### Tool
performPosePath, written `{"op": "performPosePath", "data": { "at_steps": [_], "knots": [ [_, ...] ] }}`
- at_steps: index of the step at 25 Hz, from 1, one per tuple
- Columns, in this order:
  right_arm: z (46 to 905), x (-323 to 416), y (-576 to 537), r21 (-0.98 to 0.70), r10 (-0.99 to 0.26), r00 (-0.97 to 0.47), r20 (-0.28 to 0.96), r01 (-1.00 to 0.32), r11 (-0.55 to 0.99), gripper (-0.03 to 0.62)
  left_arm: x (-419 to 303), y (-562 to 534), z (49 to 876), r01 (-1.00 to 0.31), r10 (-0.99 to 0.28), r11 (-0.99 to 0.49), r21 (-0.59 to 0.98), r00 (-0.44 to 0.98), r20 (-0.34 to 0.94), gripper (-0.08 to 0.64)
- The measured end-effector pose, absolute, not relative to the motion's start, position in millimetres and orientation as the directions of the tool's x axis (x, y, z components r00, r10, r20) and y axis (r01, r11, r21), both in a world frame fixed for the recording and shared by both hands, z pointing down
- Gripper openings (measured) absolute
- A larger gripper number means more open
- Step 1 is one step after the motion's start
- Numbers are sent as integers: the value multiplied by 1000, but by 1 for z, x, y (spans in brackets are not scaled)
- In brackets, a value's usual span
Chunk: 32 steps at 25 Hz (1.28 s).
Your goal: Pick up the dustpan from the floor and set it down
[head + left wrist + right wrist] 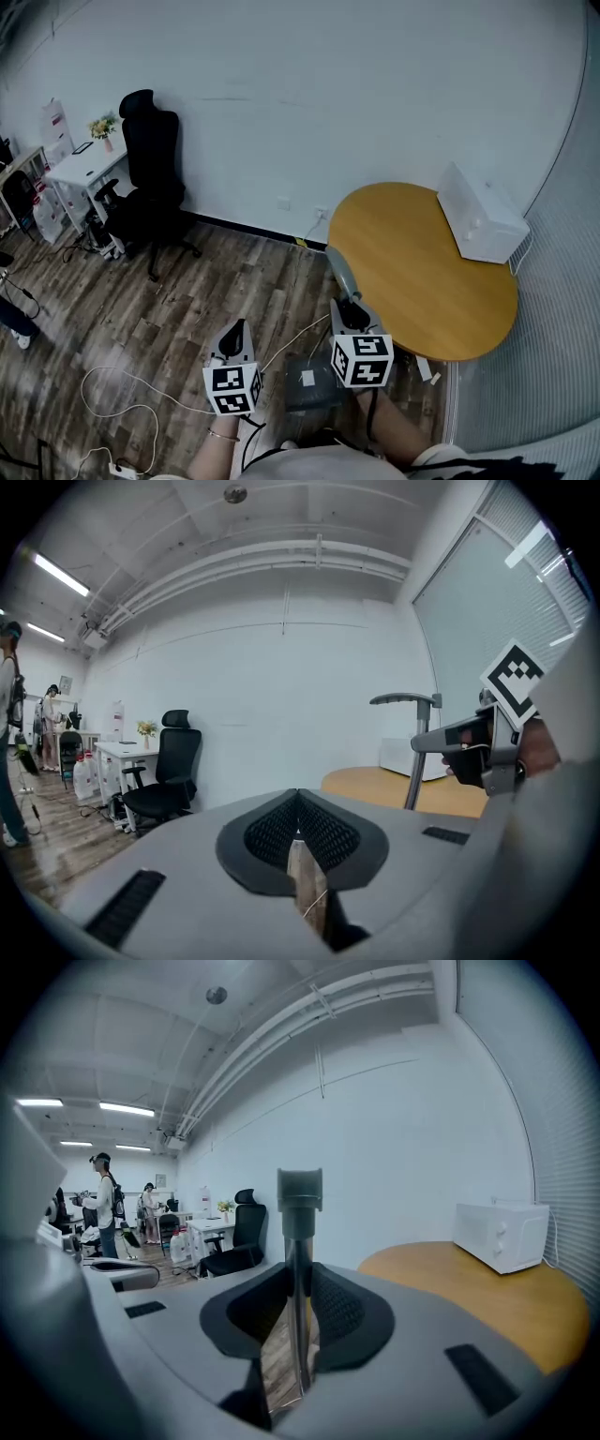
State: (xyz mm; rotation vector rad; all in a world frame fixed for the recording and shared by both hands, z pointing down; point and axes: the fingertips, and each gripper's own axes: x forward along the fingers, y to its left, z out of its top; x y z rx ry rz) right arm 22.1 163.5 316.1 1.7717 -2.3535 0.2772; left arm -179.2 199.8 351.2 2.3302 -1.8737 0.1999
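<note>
Dustpan (302, 396) hangs just beside the round desk (422, 272), looking light and stiff. Right claw (298, 1283) clamps its slim, likely slippery handle (299, 1232); left claw (298, 803) is closed, empty.

Dustpan handle (299, 1232): smooth grey pole with a dull metallic sheen, capped by a matt grey plastic end. The right claw (298, 1279) and left claw (298, 819) have matt grey plastic shells and black, finely ribbed, rubbery-looking pads (342, 1312). Floor (187, 300): wood-grain planks, brown-grey, low sheen; counter (412, 272): smooth honey-toned wood-look top, satin finish; white box (480, 225) on it: smooth matt casing, plastic or painted metal, cannot tell which; chair (150, 178): black, matt; wall (328, 94): plain white paint, matt.
</note>
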Motion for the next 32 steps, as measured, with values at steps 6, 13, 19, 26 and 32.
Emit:
{"op": "performPosePath", "data": {
  "at_steps": [6, 13, 19, 26, 32],
  "knots": [
    [318, 9, 138, -37, -927, -262, 267, -964, 262, 97, -193, 177, 353, -975, -955, -213, 64, 222, 195, 18],
    [339, -14, 93, -30, -918, -257, 301, -965, 260, 97, -212, 134, 366, -976, -947, -207, 73, 219, 235, 18],
    [357, -41, 53, -31, -915, -251, 317, -967, 254, 97, -249, 86, 377, -973, -942, -219, 80, 232, 243, 18],
    [365, -50, -7, -49, -924, -227, 308, -974, 223, 97, -256, 11, 362, -954, -932, -297, 39, 299, 205, 18],
    [367, -60, -53, -51, -928, -212, 306, -977, 206, 97, -264, -37, 358, -949, -927, -314, 22, 311, 208, 18]
  ]
}}
